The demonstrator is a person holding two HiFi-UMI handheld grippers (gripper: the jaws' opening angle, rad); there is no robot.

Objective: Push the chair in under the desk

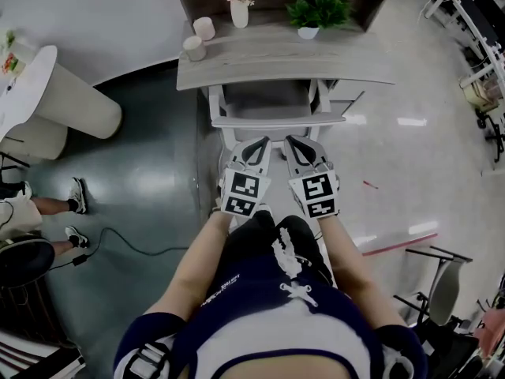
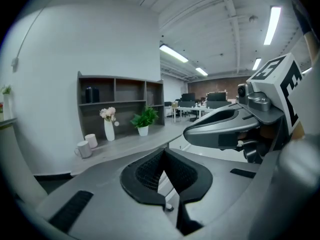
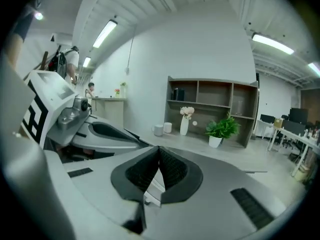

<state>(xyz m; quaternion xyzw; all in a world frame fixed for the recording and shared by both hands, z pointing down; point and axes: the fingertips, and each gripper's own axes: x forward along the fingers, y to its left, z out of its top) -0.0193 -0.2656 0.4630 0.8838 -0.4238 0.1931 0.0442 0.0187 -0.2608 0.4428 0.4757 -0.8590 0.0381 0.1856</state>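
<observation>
1. Both grippers are held side by side, pointing straight ahead: the left gripper [image 1: 260, 142] and the right gripper [image 1: 292, 139]. On each, the jaws are pressed together at the tips with nothing between them, as each gripper view shows.
2. Directly ahead of the tips is the chair [image 1: 276, 121]. Its back is nearest the person and its front faces the desk [image 1: 331, 61].
3. The back rail [image 1: 237, 122] runs left to right, square to the line of the grippers. The left gripper faces its left half and the right gripper its right half. Neither is clearly nearer.
4. The tips are just beside the rail. The head view does not settle whether they touch it.
5. The seat [image 1: 264, 99] shows between the desk's front edge and the rail. The desk top hides how far under the chair reaches.
6. Judged from this, the scene fits either a push under way or a chair already pushed home against the desk.
7. Any further push would run straight ahead, away from the person. It would need even pressure on both halves of the rail so the chair does not swing to one side.
</observation>
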